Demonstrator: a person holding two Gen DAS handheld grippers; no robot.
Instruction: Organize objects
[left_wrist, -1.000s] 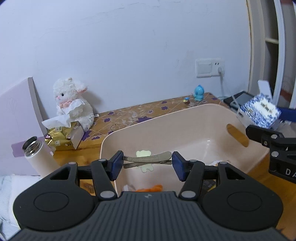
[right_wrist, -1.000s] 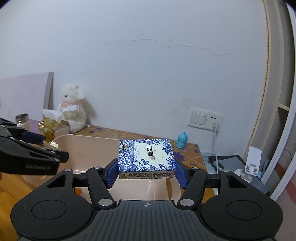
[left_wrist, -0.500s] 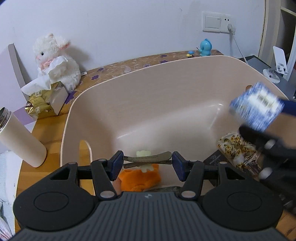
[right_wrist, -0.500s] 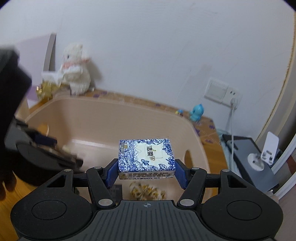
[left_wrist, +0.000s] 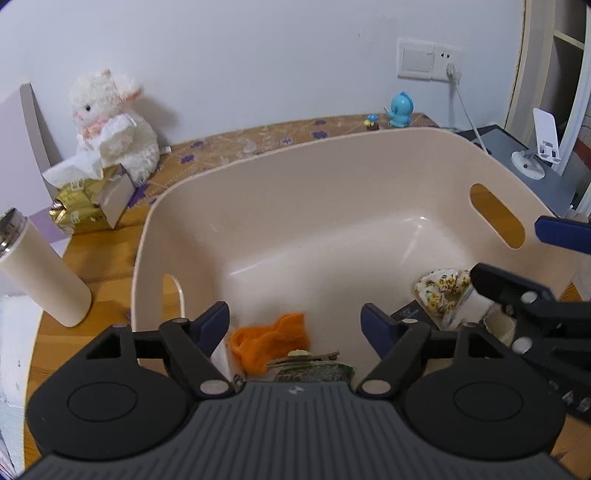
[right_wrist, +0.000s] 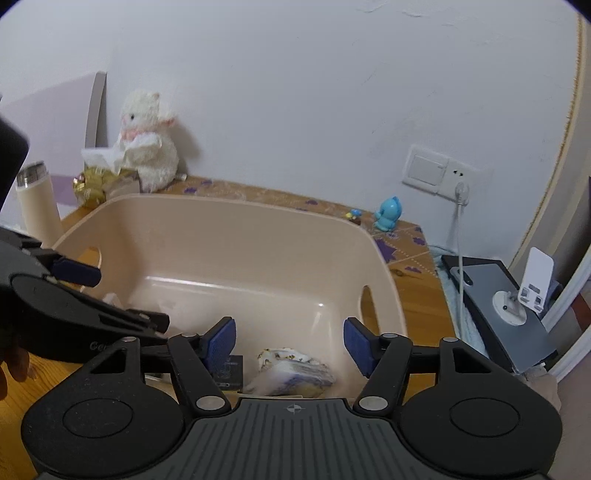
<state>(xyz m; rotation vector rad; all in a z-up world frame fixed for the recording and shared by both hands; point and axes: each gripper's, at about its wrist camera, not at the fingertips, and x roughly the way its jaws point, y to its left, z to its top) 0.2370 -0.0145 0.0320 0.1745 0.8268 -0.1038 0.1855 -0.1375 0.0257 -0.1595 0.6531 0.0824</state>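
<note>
1. Both claws hang over the tub (left_wrist: 258, 229) with jaws spread and holding nothing; left claw (left_wrist: 295, 325), right claw (right_wrist: 290, 341).
2. Hair clip (left_wrist: 303, 357) lies on the tub floor just below the left claw, long axis crosswise to its fingers, beside the orange cloth (left_wrist: 271, 338).
3. Tissue pack (right_wrist: 295, 374) lies tilted just under the right claw, against a floral cloth (right_wrist: 280, 356); my guess is that both drops are done and each claw need only lift straight up.
</note>
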